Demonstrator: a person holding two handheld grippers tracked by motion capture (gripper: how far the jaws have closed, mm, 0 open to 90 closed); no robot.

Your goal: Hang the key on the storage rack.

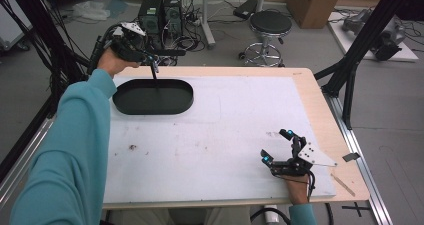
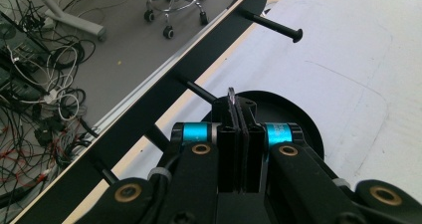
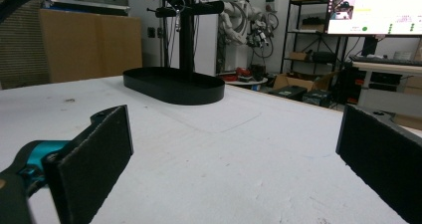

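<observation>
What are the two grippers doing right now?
Left gripper: shut on a thin metal piece above the stand.
Right gripper: open, holding nothing.

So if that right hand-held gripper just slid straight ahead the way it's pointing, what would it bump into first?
Probably the black oval tray. The right hand-held gripper has open jaws that look along the bare white table top toward it, though the tray sits a little left of centre, so it might only graze it.

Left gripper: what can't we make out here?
- Thin metal piece in the shut left gripper: lower part hidden by the pads, left gripper view.
- Same piece, high view: too small to identify.
- Black stand: upper bar cut off, right gripper view.
</observation>
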